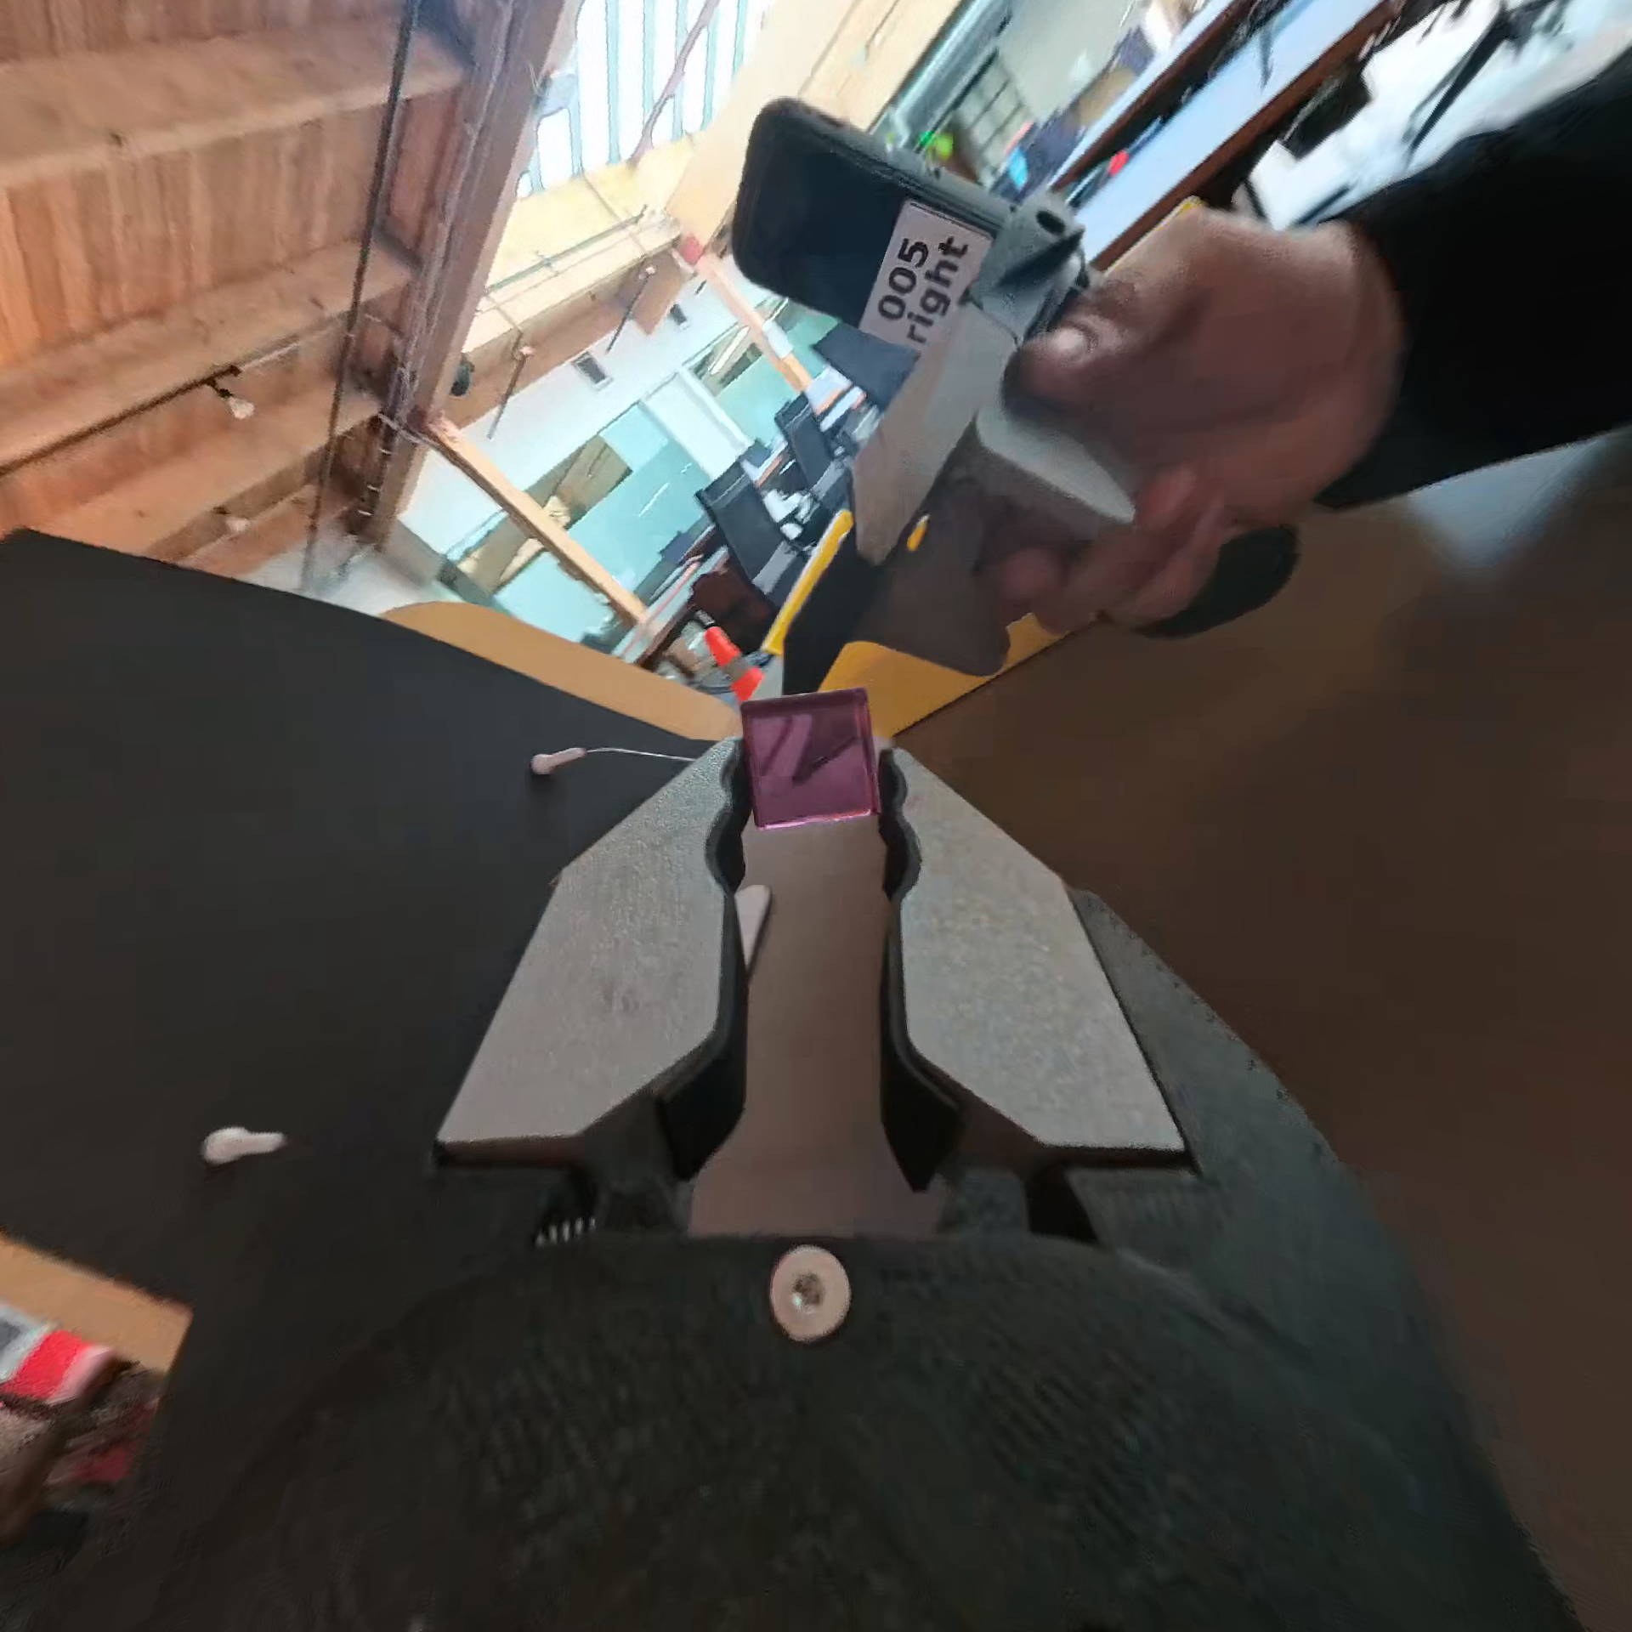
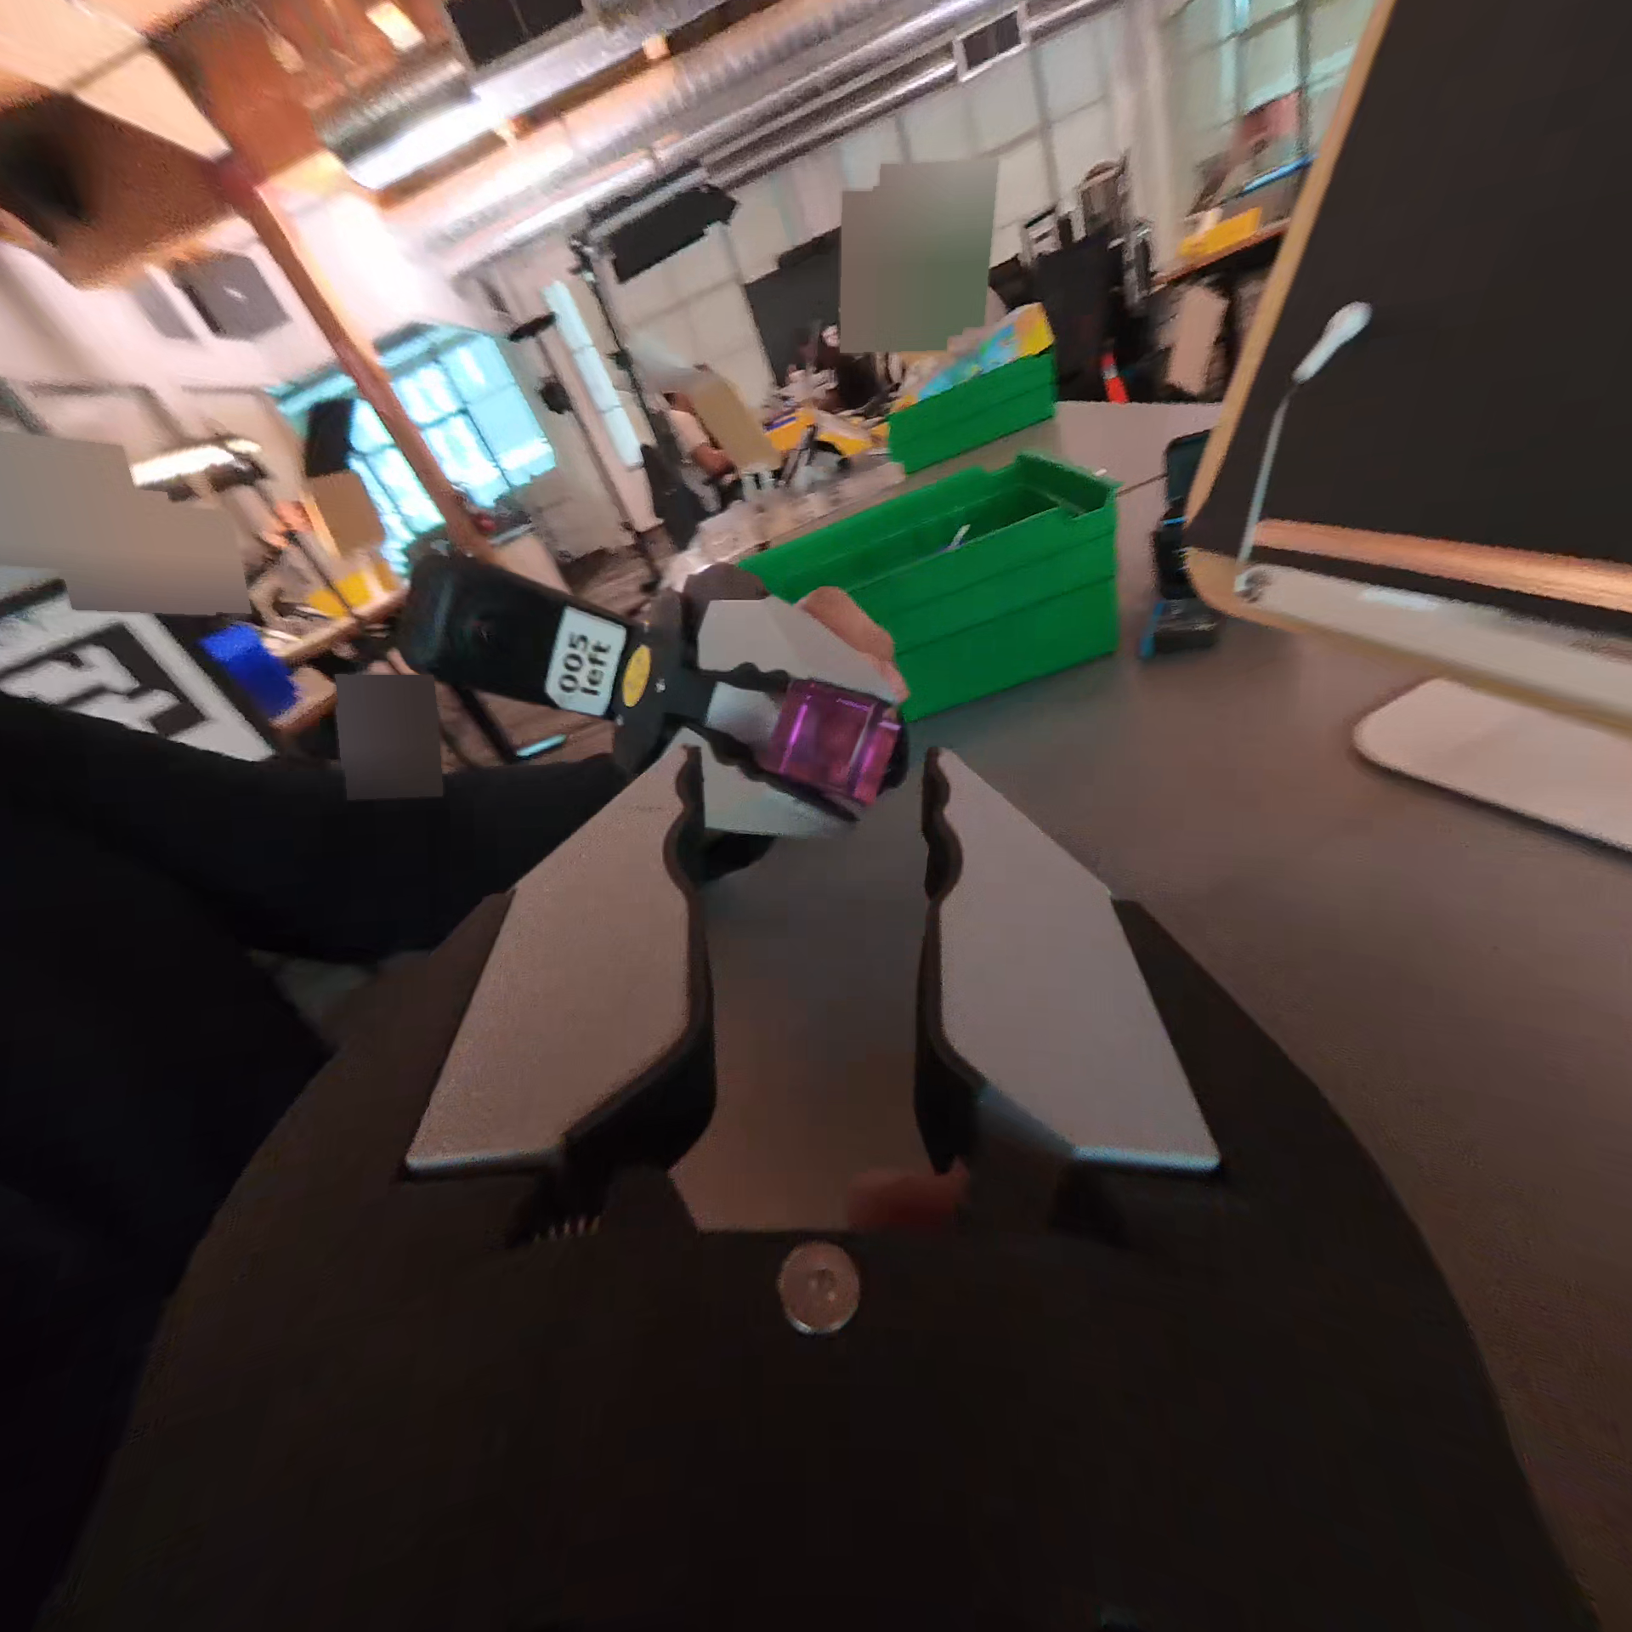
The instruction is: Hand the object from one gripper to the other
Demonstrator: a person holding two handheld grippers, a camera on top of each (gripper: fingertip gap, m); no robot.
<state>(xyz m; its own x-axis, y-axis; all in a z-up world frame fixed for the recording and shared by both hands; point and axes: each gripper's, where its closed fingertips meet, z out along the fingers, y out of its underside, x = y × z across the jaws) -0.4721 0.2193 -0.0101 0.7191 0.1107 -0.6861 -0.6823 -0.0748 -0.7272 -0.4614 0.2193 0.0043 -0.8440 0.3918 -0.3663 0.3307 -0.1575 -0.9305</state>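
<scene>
- Purple and translucent, one small cube (image 1: 811, 766) sits pinched between the two fingertips of the left claw (image 1: 811, 777) in the left wrist view, held out at the very tips and up off the brown surface (image 1: 1280, 883); I judge that hold leaves most of the cube free for the other claw to take.
- One right claw body (image 1: 927, 371) shows above and beyond the cube, gripped by one hand (image 1: 1201, 424) in a dark sleeve; its fingers are hidden here, so from this view I cannot tell how they stand.
- Two small white pieces, one (image 1: 558, 759) with a thin wire and one (image 1: 240, 1145) without, lie on the black board (image 1: 265, 839) to the left, and one orange cone (image 1: 737, 662) stands far off.
- Grey metal fingers of the right claw (image 2: 812, 786) frame the right wrist view; they stand apart and hold nothing, with the cube (image 2: 834, 742) just beyond and slightly left of the gap, seemingly lined up to receive it.
- The left claw (image 2: 839, 751) reaches in from the left, closed on that one cube above the surface (image 2: 1236, 971).
- Two green bins (image 2: 954, 583) stand farther back, and one black board (image 2: 1457, 265) with a wooden rim leans at the right.
</scene>
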